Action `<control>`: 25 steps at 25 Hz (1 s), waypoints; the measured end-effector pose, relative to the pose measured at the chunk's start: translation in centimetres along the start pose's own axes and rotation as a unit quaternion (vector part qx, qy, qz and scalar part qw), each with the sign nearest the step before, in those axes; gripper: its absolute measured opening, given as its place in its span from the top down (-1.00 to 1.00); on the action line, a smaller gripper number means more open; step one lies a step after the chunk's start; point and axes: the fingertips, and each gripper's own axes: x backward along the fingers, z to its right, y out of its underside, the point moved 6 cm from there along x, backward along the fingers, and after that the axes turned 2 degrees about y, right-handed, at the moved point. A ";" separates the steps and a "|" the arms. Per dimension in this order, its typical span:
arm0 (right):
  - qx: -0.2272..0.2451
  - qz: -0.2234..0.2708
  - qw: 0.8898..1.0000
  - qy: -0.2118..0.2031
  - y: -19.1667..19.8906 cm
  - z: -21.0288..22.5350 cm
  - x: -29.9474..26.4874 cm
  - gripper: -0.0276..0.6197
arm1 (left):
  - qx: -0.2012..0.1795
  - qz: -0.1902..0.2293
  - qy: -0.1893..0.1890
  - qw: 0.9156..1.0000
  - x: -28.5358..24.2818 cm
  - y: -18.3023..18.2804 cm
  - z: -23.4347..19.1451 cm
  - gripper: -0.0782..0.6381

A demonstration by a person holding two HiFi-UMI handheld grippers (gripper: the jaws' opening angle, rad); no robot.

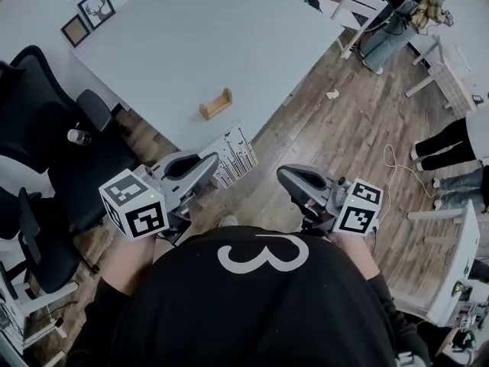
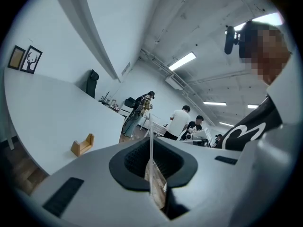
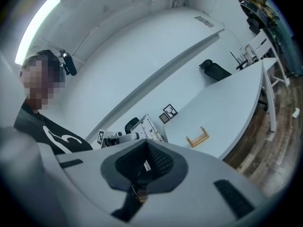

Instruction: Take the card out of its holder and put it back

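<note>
The white card (image 1: 233, 157), printed with black bars, is pinched at one edge by my left gripper (image 1: 206, 163), held off the table's near edge above the wood floor. In the left gripper view the card (image 2: 151, 150) shows edge-on between the shut jaws. The small wooden holder (image 1: 215, 104) stands empty on the white table (image 1: 176, 44), beyond the card; it also shows as the holder (image 2: 82, 144) and the holder (image 3: 197, 138). My right gripper (image 1: 286, 176) hangs over the floor to the right, jaws shut with nothing in them.
Two framed pictures (image 1: 88, 17) lean at the table's far left. Black office chairs (image 1: 53, 151) crowd the left side. White chairs (image 1: 357, 10) and people (image 1: 397, 21) are at the back right, and another person (image 1: 451, 147) stands at the right.
</note>
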 end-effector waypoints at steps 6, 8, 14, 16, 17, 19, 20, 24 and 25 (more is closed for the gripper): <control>-0.005 -0.013 1.000 0.005 -1.3 1.0 -2.1 0.89 | -0.018 0.007 -0.008 1.000 0.2 -2.6 -3.2 0.71; -0.010 -0.016 1.000 0.003 -1.4 1.6 -2.4 0.89 | -0.026 0.008 -0.017 0.999 0.2 -3.1 -3.8 0.71; -0.019 -0.017 1.000 -0.015 -0.2 2.9 -2.1 0.89 | -0.061 0.017 -0.033 0.997 0.1 -3.1 -3.5 0.71; -0.020 -0.017 0.999 -0.023 -0.2 3.3 -2.4 0.89 | -0.075 0.019 -0.037 0.996 0.1 -3.1 -3.5 0.71; -0.020 -0.016 0.999 -0.027 -0.4 3.5 -2.6 0.89 | -0.080 0.019 -0.037 0.996 0.0 -3.3 -3.7 0.71; -0.023 -0.016 0.999 -0.033 -1.4 4.4 -3.5 0.89 | -0.087 0.020 -0.035 0.995 -0.4 -4.3 -4.6 0.71; -0.027 -0.017 0.999 -0.034 -2.1 5.2 -4.1 0.89 | -0.090 0.021 -0.035 0.995 -0.7 -4.9 -5.4 0.71; -0.043 -0.029 0.998 -0.030 -4.1 8.7 -6.1 0.89 | -0.106 0.017 -0.046 0.993 -2.6 -7.0 -9.0 0.71; -0.046 -0.031 0.998 -0.030 -4.4 9.3 -6.3 0.89 | -0.111 0.016 -0.049 0.992 -3.0 -7.4 -9.5 0.71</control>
